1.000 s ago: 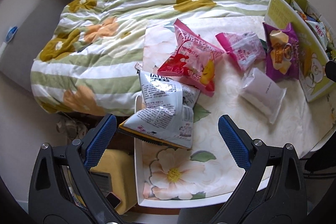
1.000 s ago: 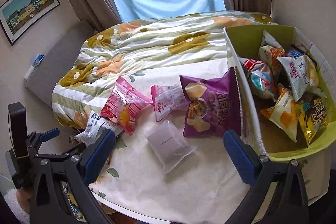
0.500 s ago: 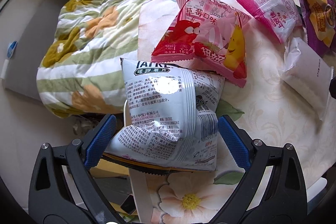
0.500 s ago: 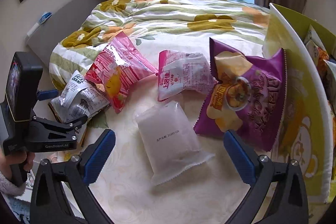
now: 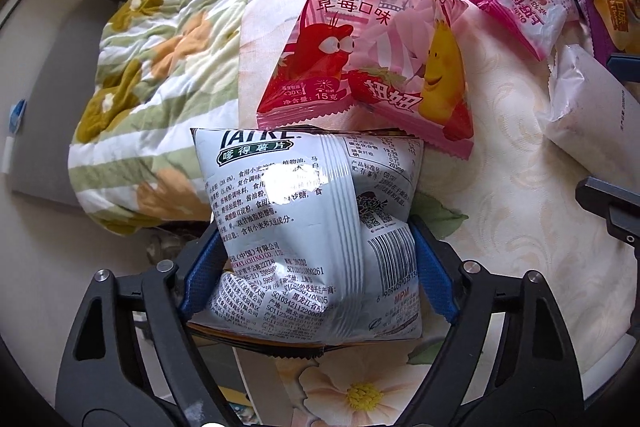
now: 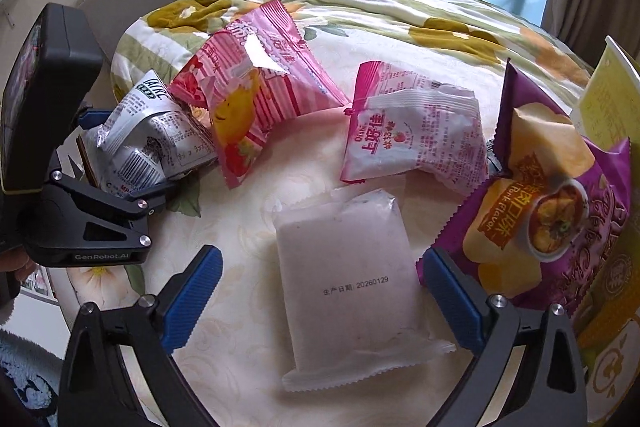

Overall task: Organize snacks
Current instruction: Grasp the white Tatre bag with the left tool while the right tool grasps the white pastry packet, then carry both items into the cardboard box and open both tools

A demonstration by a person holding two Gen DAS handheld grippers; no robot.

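Left gripper [image 5: 316, 275] pitched steeply down, fingers just closing, pinching silver snack bag [image 5: 312, 227], bag's length running away from camera. Right gripper [image 6: 320, 291] likewise pitched, fingers wide apart, narrowing slightly, straddling white packet [image 6: 352, 279], untouched, lengthwise along fingers on table [image 6: 240, 227].

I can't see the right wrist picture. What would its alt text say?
A hand-held gripper with blue pads, jaws open, straddles a plain white packet on a cream tablecloth. Around it lie a purple chip bag, two pink snack bags, and, at far left, a second gripper closing on a silver bag.

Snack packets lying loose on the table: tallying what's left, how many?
5: silver printed packet far left, pink strawberry bag, pink-white pouch, frosted white packet centre, purple crisp bag right.
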